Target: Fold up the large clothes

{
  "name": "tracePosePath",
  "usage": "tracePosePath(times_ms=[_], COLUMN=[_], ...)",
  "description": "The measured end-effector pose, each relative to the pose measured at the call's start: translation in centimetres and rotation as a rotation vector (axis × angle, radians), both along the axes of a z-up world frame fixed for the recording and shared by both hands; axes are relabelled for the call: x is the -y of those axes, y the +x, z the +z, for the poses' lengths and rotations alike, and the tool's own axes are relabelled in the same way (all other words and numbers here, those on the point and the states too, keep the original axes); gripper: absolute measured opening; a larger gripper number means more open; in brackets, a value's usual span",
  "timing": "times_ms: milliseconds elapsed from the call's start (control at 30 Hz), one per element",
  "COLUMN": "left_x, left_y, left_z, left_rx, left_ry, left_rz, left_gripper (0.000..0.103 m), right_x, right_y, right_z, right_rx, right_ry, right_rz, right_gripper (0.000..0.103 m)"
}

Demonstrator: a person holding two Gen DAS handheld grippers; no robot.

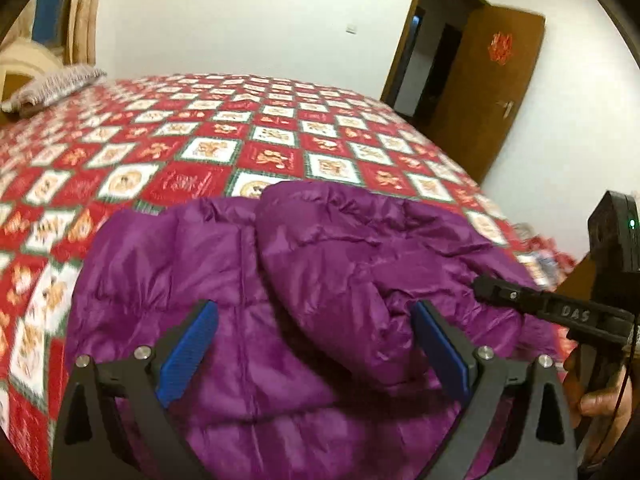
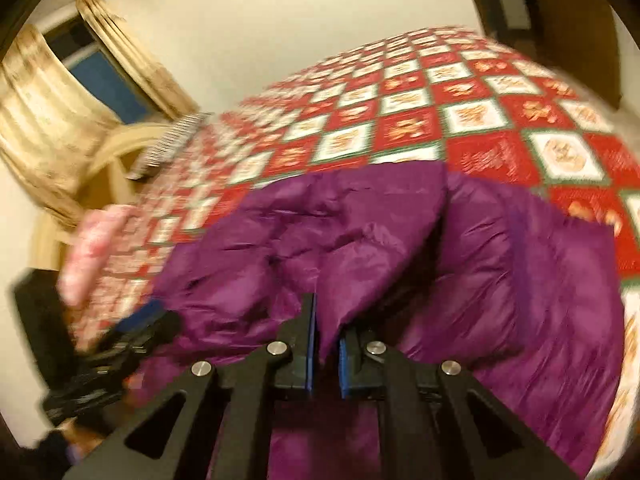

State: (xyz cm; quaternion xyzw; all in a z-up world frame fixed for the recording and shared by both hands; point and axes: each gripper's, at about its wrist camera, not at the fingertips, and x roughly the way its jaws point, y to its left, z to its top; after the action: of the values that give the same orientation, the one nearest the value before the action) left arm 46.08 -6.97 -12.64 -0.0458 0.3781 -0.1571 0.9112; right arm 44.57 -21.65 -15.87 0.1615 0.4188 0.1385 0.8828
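Note:
A purple puffer jacket (image 1: 280, 280) lies bunched on the bed's near edge; it also shows in the right wrist view (image 2: 400, 260). My left gripper (image 1: 316, 344) is open, its blue pads spread wide just above the jacket, holding nothing. My right gripper (image 2: 325, 344) is shut on a fold of the jacket, pinched between its blue pads. The right gripper also shows at the right edge of the left wrist view (image 1: 480, 288), its tip at the jacket's right side. The left gripper shows blurred at the left of the right wrist view (image 2: 132, 336).
The bed carries a red, white and green patchwork quilt (image 1: 240, 140). A grey striped pillow (image 1: 56, 88) lies at its far left. An open wooden door (image 1: 480, 92) stands at the right. Curtains (image 2: 48, 120) and a window are by the bed's head.

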Motion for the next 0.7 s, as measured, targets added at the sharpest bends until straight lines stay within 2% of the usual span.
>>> tracePosePath(times_ms=[100, 167, 200, 267, 367, 400, 500, 567, 633, 700], left_x=[1.3, 1.7, 1.6, 1.1, -0.5, -1.2, -1.4, -0.5, 0.8, 2.0], left_y=[1.1, 1.1, 0.8, -0.1, -1.3, -1.6, -0.8, 0.4, 1.0, 1.1], left_z=[-2.0, -3.6, -4.1, -3.4, -1.4, -0.5, 1.5, 1.9, 1.3, -0.4], left_rx=[-0.035, -0.082, -0.078, -0.055, -0.009, 0.012, 0.041, 0.031, 0.024, -0.002], left_ry=[0.083, 0.134, 0.145, 0.146, 0.104, 0.086, 0.061, 0.068, 0.094, 0.156], left_rz=[-0.004, -0.011, -0.025, -0.039, -0.042, -0.029, 0.025, 0.054, 0.062, 0.075], left_gripper=[0.099, 0.099, 0.099, 0.099, 0.099, 0.099, 0.099, 0.099, 0.099, 0.099], right_x=[0.5, 1.5, 2.0, 3.4, 5.5, 6.1, 6.0, 4.3, 2.2, -0.1], right_y=[1.9, 1.5, 0.9, 0.0, -2.9, -4.0, -5.6, -4.9, -2.8, -0.6], right_z=[-2.6, -3.1, -3.1, -2.6, -0.5, 0.6, 3.7, 5.4, 6.0, 5.2], right_rx=[-0.067, -0.074, -0.081, -0.09, -0.05, -0.017, 0.085, 0.125, 0.142, 0.135], right_ry=[-0.049, -0.002, 0.026, 0.083, 0.088, 0.07, -0.035, -0.119, -0.103, -0.153], right_rz=[0.011, 0.02, 0.016, 0.001, -0.038, -0.069, -0.118, -0.12, -0.065, -0.028], right_gripper=[0.009, 0.009, 0.01, 0.016, 0.038, 0.045, 0.045, 0.045, 0.045, 0.045])
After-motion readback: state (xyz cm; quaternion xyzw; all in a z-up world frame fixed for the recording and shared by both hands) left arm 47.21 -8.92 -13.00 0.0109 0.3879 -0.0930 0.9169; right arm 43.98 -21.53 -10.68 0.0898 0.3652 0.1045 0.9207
